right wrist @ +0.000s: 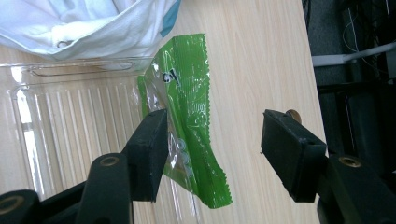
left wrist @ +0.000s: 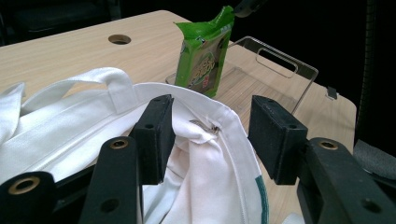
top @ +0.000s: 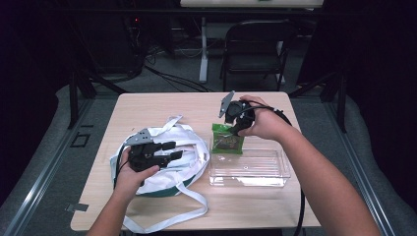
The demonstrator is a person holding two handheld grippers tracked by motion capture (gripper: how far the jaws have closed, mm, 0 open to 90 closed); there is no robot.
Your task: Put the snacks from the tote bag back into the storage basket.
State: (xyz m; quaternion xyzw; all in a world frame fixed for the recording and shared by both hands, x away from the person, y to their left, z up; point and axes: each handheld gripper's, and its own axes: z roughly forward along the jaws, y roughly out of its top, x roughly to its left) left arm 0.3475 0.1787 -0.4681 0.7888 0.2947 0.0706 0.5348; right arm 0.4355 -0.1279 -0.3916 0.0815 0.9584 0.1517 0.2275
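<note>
Left gripper (top: 169, 150): black body topped by a grey three-cornered plate; two blocky black jaws with flat rectangular pads, brass-ringed pivot holes along the linkage arms. Right gripper (top: 231, 127): same black build, grey three-cornered plate, brass-ringed pivots, black cable (top: 301, 206) trailing from it. Both of the person's forearms are bare, without sleeves.

Left gripper (top: 169, 150) jaws spread apart over the table (top: 147, 105); right gripper (top: 230, 129) tilted down, jaws also apart

Wooden table (top: 162, 105): white bag (top: 189, 162), clear tray (top: 251, 169).
</note>
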